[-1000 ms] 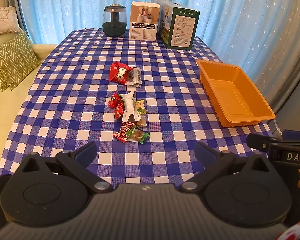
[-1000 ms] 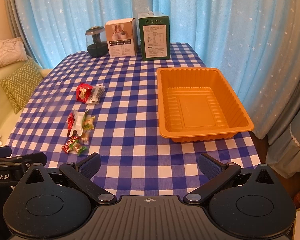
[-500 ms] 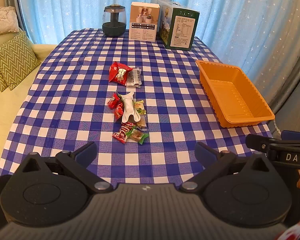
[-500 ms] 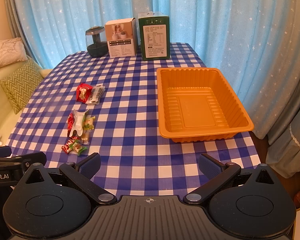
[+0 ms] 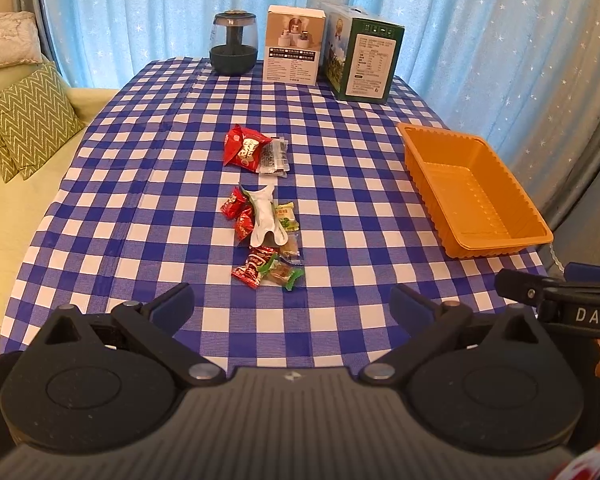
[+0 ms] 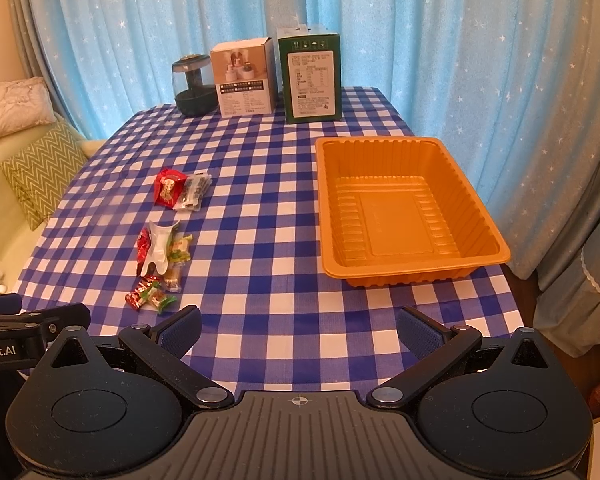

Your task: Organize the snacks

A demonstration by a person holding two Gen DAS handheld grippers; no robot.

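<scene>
We held the left gripper (image 5: pixel 290 302) and right gripper (image 6: pixel 298 326) spread and empty; the nearest candies (image 5: pixel 268 270), frame centre, warranted a low, centred approach.

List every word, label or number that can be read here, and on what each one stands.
"DAS": on the right claw body.
"Robot.AI" (first letter cut off): on the left claw body.
Green box, white box, red snack packet: print too small to read.
</scene>
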